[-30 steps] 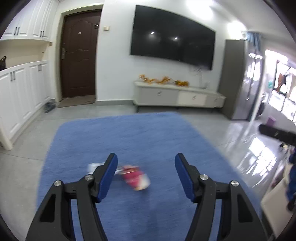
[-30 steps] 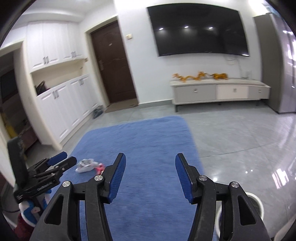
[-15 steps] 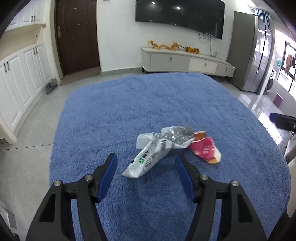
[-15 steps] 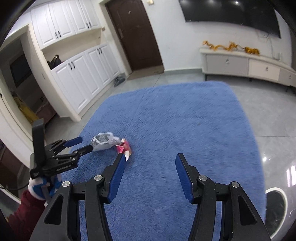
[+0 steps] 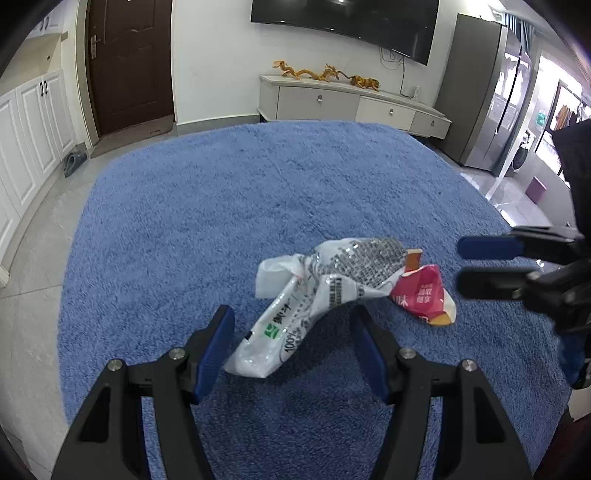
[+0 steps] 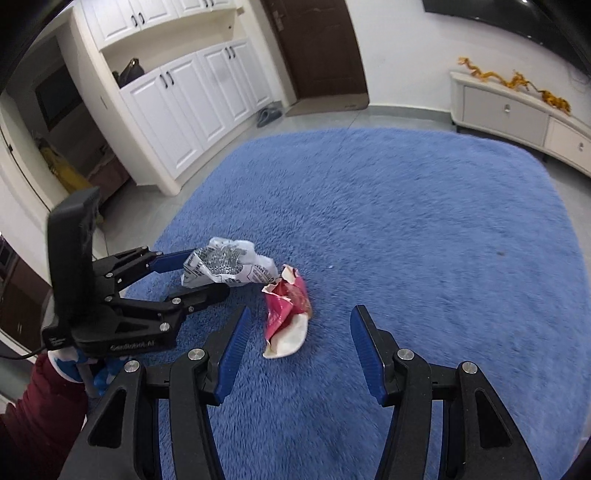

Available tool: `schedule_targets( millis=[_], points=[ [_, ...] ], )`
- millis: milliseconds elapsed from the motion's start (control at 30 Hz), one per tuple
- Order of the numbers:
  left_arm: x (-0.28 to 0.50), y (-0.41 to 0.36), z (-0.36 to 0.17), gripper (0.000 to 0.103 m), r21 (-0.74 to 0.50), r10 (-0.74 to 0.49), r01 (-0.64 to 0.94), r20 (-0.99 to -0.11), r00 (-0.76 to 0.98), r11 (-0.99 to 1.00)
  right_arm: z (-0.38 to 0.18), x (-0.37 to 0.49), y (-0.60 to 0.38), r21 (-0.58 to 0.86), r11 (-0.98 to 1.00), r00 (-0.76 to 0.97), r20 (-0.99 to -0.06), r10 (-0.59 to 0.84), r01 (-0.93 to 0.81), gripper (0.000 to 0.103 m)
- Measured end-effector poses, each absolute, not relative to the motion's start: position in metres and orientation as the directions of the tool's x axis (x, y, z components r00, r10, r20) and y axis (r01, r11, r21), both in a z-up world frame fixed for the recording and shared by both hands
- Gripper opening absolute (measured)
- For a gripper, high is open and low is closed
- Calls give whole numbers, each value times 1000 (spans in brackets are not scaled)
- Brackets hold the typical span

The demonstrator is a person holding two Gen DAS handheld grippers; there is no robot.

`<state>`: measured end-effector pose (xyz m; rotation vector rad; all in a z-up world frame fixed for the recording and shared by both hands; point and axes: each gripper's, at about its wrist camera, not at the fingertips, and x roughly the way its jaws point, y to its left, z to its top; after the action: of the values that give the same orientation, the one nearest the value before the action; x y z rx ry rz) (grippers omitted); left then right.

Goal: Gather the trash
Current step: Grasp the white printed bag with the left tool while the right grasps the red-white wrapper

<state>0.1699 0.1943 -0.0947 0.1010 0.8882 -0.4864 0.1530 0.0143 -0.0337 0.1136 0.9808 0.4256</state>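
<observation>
Print on the white wrapper [image 5: 317,295] crumpled, mostly too small to read

A blue shaggy rug [image 5: 229,206] covers glossy grey floor tiles [image 5: 33,236]. White walls carry a dark wooden door [image 5: 129,62] and a black television [image 5: 343,22] (ceiling lights mirrored in it) above a low white cabinet [image 5: 351,103]; white cupboards [image 6: 192,96] line one side.

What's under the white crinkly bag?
The blue rug lies under the white bag, and the bag's edge overlaps the red wrapper. Anything else beneath is covered. Both tools, left and right, are open.
</observation>
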Motion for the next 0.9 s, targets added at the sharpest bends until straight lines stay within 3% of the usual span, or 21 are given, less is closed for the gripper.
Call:
schedule_targets(
  millis=[100,167,367,433,533,900],
  points=[
    [170,195,-99,59,-123,-366,438,-767,528,891,-46,162,23,273,911,458,-797,395,-309,55],
    [169,196,-99,49,-127,-366,432,-765,530,893,-54,167,29,269,911,449,-804,391,-313,55],
    [163,199,-99,24,-150,-373,413,-757,537,898,-69,175,31,314,895,423,-798,430,-316,28],
    [159,199,-98,22,-168,-380,400,-751,539,901,-69,171,31,310,894,433,-791,432,-325,21],
    [151,193,-95,18,-160,-368,388,-748,553,908,-67,160,27,297,897,453,-784,425,-328,18],
    [110,140,-53,16,-219,-441,412,-680,586,885,-37,104,-48,320,927,586,-719,372,-196,16]
  ],
)
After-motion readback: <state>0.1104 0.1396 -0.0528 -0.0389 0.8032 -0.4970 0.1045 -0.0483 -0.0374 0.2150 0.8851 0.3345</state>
